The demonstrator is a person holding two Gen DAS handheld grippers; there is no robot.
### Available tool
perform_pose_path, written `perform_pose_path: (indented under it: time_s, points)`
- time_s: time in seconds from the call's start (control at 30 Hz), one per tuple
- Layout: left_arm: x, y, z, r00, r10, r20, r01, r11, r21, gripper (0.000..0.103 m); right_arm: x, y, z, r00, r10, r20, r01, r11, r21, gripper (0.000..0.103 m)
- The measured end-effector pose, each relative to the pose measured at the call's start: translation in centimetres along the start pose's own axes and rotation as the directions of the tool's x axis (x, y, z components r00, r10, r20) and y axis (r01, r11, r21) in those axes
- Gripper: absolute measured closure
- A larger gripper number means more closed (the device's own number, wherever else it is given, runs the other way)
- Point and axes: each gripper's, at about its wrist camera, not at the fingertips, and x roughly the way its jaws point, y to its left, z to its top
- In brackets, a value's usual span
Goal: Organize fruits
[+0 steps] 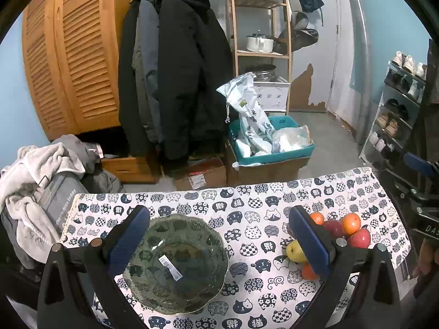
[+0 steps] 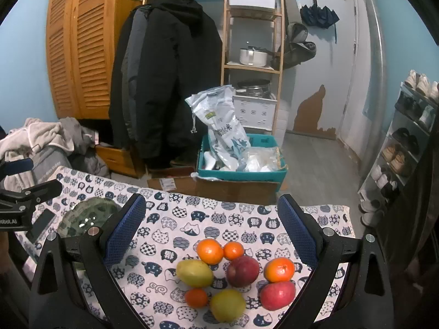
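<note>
A green glass plate [image 1: 175, 263] lies empty on the cat-print tablecloth [image 1: 247, 200], and my left gripper [image 1: 219, 246] hangs open above it, nothing between its blue pads. Fruit sits in a loose cluster right of the plate: oranges [image 2: 210, 250], two red apples [image 2: 242, 271], two yellow-green pears [image 2: 194, 272] and a small tangerine [image 2: 196, 298]. My right gripper [image 2: 216, 235] is open over that cluster, its pads apart on either side and touching none of it. In the right wrist view the plate [image 2: 85, 215] shows at the left, partly behind the finger.
The cloth-covered table [image 2: 247, 213] ends at a far edge, with cardboard boxes and a teal crate [image 2: 241, 175] of bags on the floor beyond. A dark phone-like slab [image 2: 41, 224] lies left of the plate. Clothes pile [image 1: 41, 178] at left, shoe rack [image 1: 397, 109] at right.
</note>
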Motion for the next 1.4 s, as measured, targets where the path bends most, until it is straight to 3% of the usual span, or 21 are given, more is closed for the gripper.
perform_pose_path:
  time_s: [1.4]
  points:
    - [-0.11,-0.47,0.16,1.0,-0.016,0.003,0.016,1.0,-0.007,0.001,0.0,-0.05,0.23,1.0,0.003,-0.004,-0.003,1.0,0.003,0.008]
